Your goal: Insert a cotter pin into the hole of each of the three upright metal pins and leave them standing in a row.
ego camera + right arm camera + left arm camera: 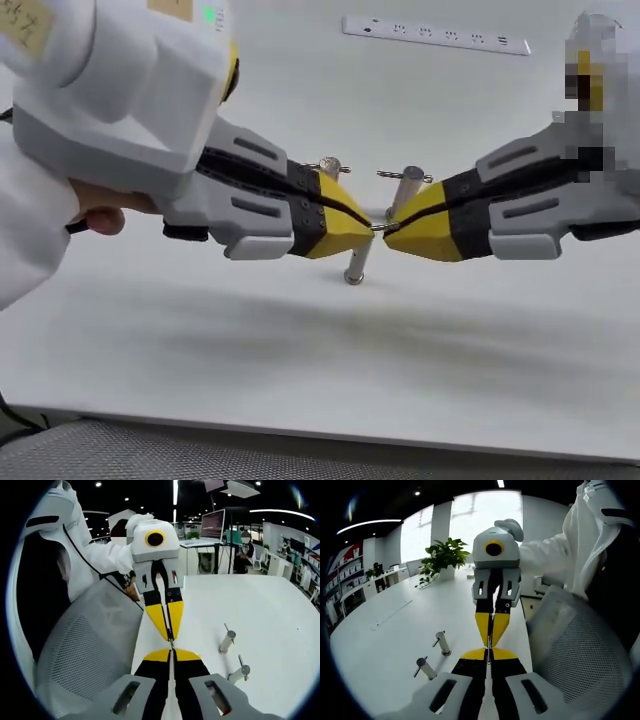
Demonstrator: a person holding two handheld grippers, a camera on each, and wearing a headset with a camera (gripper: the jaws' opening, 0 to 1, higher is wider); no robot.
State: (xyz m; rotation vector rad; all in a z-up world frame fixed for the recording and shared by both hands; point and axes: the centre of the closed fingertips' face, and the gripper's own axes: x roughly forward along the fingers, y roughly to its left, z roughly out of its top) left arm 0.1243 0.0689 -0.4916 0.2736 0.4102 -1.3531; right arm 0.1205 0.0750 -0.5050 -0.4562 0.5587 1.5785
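Left tool (362, 232) and right tool (392, 232) meet tip to tip above the white surface (300, 350). Left tool's jaws are clamped on a tilted metal pin (356, 265), its lower end showing below the tips. Right tool's jaws are pinched on a cotter pin (380, 227) at that pin's side. Just behind, two upright pins (330, 166) (407, 188) stand side by side, each with a cotter through its top.

Left tool (366, 238) and right tool (390, 236): grey shells, black middles, yellow tips, small screws; white sleeve (25, 225).
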